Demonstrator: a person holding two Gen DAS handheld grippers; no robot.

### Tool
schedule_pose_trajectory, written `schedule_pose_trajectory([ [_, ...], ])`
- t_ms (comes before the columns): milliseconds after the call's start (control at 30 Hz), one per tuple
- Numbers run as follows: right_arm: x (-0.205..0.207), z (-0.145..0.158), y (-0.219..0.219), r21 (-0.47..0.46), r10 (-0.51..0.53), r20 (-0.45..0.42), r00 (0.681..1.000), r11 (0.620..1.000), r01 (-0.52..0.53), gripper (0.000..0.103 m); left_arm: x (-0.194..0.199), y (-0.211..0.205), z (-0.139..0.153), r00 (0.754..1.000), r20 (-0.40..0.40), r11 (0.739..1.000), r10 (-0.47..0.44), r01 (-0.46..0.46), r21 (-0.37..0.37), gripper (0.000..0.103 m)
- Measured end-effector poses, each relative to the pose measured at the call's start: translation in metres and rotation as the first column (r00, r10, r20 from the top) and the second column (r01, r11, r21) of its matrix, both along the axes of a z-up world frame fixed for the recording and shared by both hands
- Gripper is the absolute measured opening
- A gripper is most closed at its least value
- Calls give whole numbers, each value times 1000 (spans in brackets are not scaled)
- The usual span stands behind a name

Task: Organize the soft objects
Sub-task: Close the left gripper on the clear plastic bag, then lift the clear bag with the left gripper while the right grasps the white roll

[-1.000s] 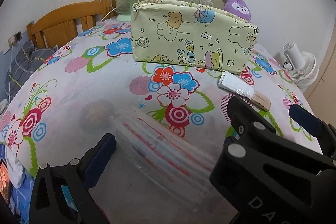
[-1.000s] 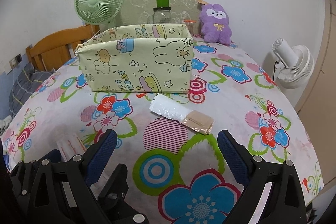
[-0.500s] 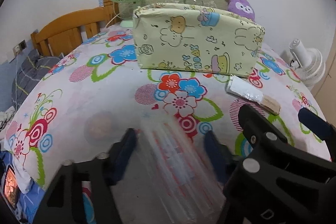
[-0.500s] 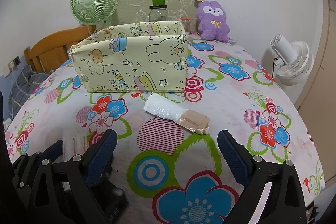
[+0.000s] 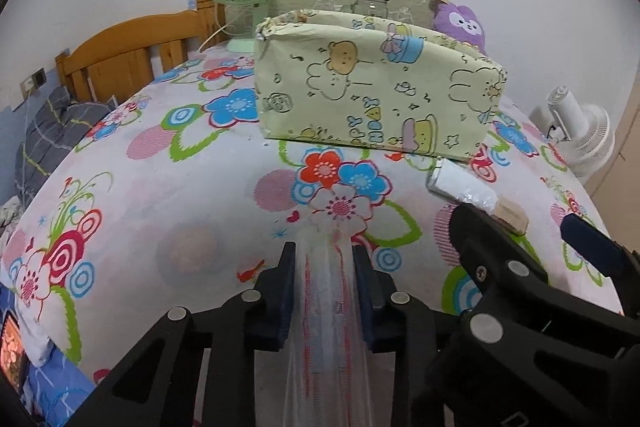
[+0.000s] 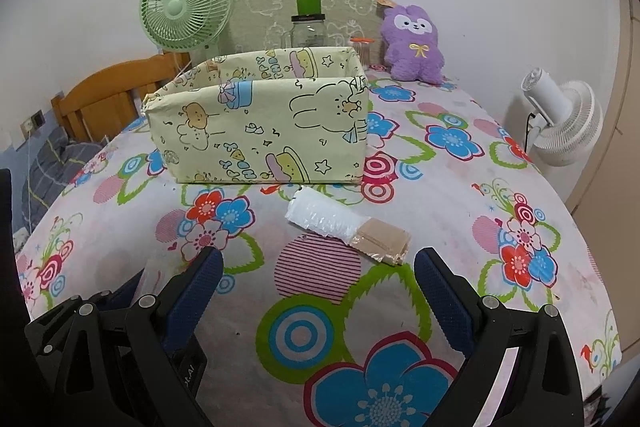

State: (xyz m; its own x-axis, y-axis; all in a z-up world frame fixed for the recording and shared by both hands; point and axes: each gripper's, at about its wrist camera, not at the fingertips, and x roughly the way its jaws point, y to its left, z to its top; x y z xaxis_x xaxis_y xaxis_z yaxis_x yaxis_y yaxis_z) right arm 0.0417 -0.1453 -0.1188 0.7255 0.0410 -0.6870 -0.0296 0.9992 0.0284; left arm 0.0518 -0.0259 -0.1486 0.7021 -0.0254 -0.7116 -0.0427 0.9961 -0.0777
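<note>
The left tool [image 5: 323,259] is clamped on a thin clear plastic bag with red stripes [image 5: 326,291] — the bag is pinched between both pads and runs back toward the camera, low over the flowered worktop [image 6: 460,187]. The right tool [image 6: 316,275] stands with its pads wide apart, gripping nothing. Just ahead of it lies a white bubble-wrap packet with a cardboard end [image 6: 344,223] — close in front of the cartoon-print fabric box [image 6: 260,131].

Box [image 5: 372,95]: "HAPPY BIRTHDAY", partly legible.
</note>
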Motion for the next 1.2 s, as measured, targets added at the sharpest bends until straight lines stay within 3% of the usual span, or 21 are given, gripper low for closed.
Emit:
schedule_pose_trajectory([
  [467, 29, 0, -17, 47, -2, -26, 1000, 999, 3, 98, 28, -21, 11, 997, 35, 996, -66, 64, 67, 26],
  [733, 50, -6, -25, 68, 10, -56, 998, 998, -6, 98, 50, -30, 9, 993, -13, 987, -116, 117, 106, 26],
  [1067, 68, -19, -24, 83, 29, -123, 992, 996, -19, 98, 63, -33, -1, 987, -63, 983, -151, 156, 93, 26],
  [1200, 71, -23, -21, 83, 19, -142, 990, 997, -7, 91, 62, -33, -1, 987, -62, 983, -150, 156, 96, 28],
])
